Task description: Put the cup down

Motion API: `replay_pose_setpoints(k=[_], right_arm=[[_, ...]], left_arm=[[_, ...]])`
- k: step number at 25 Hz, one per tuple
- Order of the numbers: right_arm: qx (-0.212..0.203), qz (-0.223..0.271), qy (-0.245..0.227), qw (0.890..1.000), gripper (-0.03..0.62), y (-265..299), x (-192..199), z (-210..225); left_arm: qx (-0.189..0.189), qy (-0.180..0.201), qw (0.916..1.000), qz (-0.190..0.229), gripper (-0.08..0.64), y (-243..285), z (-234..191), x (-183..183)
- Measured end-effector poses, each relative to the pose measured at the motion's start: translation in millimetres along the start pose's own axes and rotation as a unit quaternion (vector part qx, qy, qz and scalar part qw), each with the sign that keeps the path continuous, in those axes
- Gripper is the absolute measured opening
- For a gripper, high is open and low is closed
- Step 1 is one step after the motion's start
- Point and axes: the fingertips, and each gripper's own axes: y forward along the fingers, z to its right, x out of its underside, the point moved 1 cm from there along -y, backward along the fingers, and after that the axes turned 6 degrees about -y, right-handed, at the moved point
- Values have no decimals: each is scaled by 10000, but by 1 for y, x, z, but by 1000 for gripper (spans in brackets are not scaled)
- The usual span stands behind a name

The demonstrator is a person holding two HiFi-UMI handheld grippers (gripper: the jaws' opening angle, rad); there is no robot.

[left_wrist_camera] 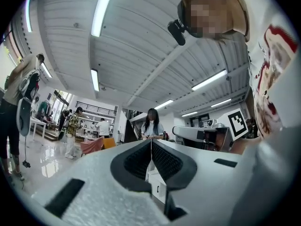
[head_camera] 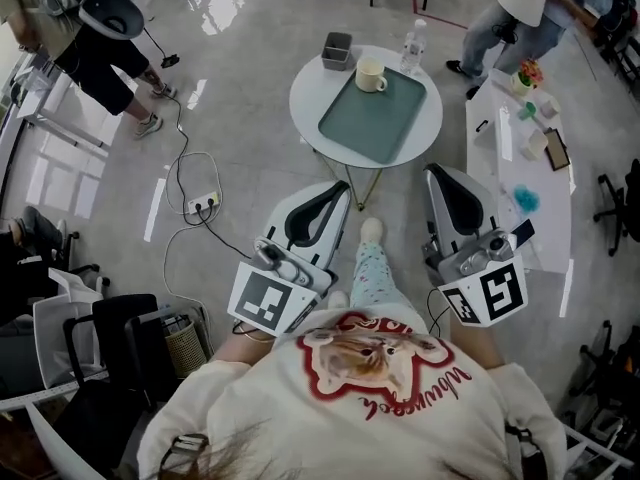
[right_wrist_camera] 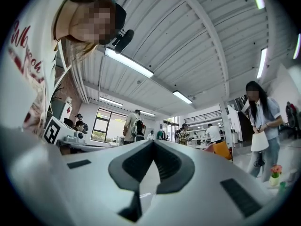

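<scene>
A cream cup (head_camera: 371, 75) stands upright on the far end of a green tray (head_camera: 365, 123), which lies on a small round white table (head_camera: 310, 103). Both grippers are held close to my body, well short of the table and apart from the cup. My left gripper (head_camera: 343, 189) is shut with nothing in it. My right gripper (head_camera: 432, 172) is shut and empty too. In the left gripper view the left gripper (left_wrist_camera: 151, 141) points out into the room and up toward the ceiling. The right gripper (right_wrist_camera: 153, 141) does the same in its own view. Neither gripper view shows the cup.
A water bottle (head_camera: 412, 48) and a small grey container (head_camera: 337, 50) stand at the round table's far edge. A long white table (head_camera: 520, 183) with small items is at the right. A power strip (head_camera: 203, 205) with cables lies on the floor at left. People stand around.
</scene>
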Motion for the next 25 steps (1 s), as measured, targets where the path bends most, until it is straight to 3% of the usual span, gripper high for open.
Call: replay_pose_setpoints(k=[9,22,25], right_arm=[[203,-9,26,9998,28,-56,-18,-29],[34,-28,-349,9994,28,-102,-35,-18],[-18,-11,-256,9997,28,-109,-35,-18]], left_arm=[[86,7,9999,-76,17,-39,45,-4],[152,-26,9999,13,17,-23,107,-5],[190,10,9998,-10,17,-21,118,-5]])
